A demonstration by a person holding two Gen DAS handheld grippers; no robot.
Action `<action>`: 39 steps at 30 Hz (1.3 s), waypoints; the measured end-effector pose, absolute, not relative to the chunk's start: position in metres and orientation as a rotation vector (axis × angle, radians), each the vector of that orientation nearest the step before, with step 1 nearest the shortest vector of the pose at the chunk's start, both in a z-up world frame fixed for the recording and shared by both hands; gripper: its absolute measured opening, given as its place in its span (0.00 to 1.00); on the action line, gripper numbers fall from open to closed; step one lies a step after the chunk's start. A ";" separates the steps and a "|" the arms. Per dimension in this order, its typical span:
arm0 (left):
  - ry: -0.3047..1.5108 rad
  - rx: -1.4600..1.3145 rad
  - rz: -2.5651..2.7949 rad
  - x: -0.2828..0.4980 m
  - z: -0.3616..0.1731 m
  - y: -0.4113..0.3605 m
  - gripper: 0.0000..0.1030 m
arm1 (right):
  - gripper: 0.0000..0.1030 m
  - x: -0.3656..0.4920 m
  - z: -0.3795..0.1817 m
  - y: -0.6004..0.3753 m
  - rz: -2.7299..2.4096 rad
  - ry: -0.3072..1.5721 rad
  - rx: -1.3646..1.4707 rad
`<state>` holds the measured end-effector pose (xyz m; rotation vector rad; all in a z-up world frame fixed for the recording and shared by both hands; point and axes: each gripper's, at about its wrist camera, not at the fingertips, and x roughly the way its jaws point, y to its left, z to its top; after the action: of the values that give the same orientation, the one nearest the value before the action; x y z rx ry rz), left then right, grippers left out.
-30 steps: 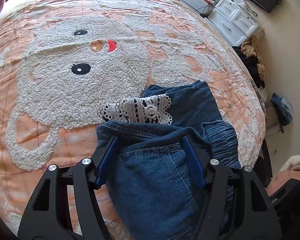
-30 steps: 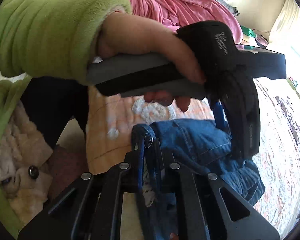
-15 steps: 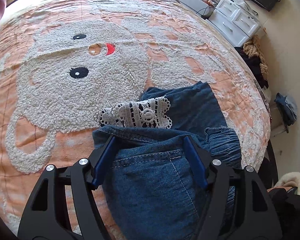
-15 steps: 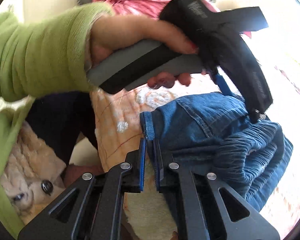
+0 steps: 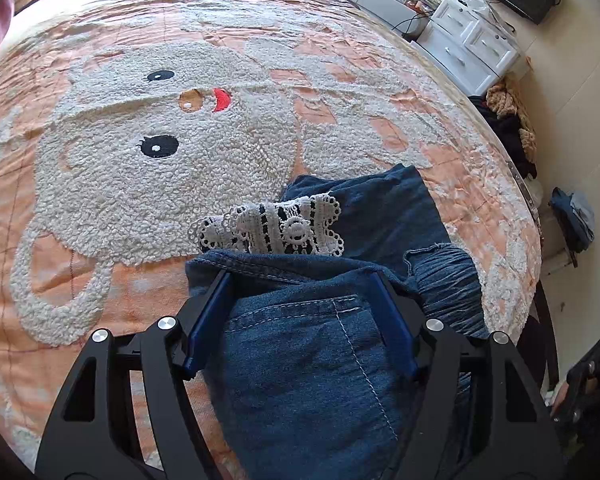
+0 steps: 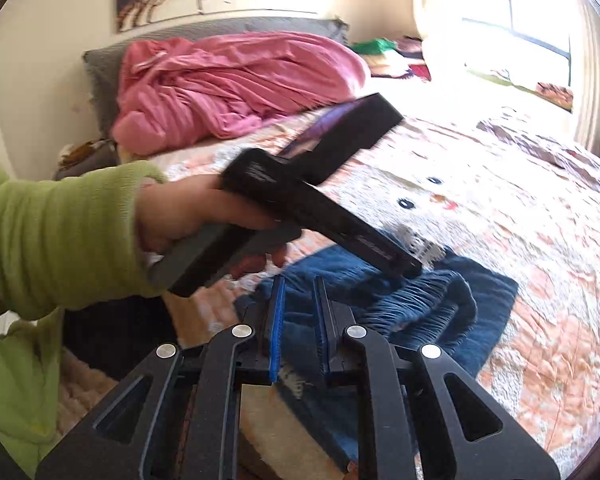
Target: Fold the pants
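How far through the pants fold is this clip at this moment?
Mostly done: the denim pants lie in a compact folded stack on the bedspread, lace trim peeking out from under the top layer. In hand: the left gripper is open above the top layer; the right gripper is parted with nothing visible between its fingers. Left: perhaps a final smoothing.

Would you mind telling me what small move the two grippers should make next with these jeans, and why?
Probably lift both grippers clear. The jeans already lie folded on the bedspread; the left gripper hangs over them with jaws wide, and the right gripper is parted, holding nothing.
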<state>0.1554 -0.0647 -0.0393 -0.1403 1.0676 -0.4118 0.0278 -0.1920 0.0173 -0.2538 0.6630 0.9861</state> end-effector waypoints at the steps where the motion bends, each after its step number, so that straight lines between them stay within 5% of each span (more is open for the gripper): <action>1: 1.067 -0.140 -0.412 0.156 -0.039 -0.065 0.60 | 0.13 0.033 0.016 -0.192 0.961 0.692 -0.251; 8: 1.067 -0.141 -0.419 0.156 -0.039 -0.065 0.60 | 0.09 0.050 -0.023 -0.212 0.839 0.963 -0.181; 13: 1.060 -0.144 -0.420 0.156 -0.039 -0.066 0.62 | 0.10 0.046 -0.031 -0.219 0.835 0.967 -0.175; 16: 1.051 -0.167 -0.423 0.154 -0.034 -0.063 0.62 | 0.25 0.040 -0.015 -0.225 0.866 0.939 -0.135; 18: 1.037 -0.178 -0.419 0.150 -0.027 -0.059 0.64 | 0.44 0.033 0.000 -0.230 0.873 0.896 -0.131; 22: 1.004 -0.194 -0.389 0.141 -0.010 -0.050 0.71 | 0.50 0.023 0.030 -0.251 0.844 0.802 -0.106; 27: 0.944 -0.151 -0.342 0.123 0.010 -0.045 0.79 | 0.71 0.031 0.058 -0.276 0.733 0.718 -0.076; 39: 0.882 -0.092 -0.272 0.079 0.026 -0.043 0.91 | 0.90 0.061 0.054 -0.303 0.541 0.697 0.053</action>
<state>0.0794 -0.0432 0.0262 -0.0924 0.8824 -0.2720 0.0606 -0.3031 0.0540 0.0532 0.6971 0.5412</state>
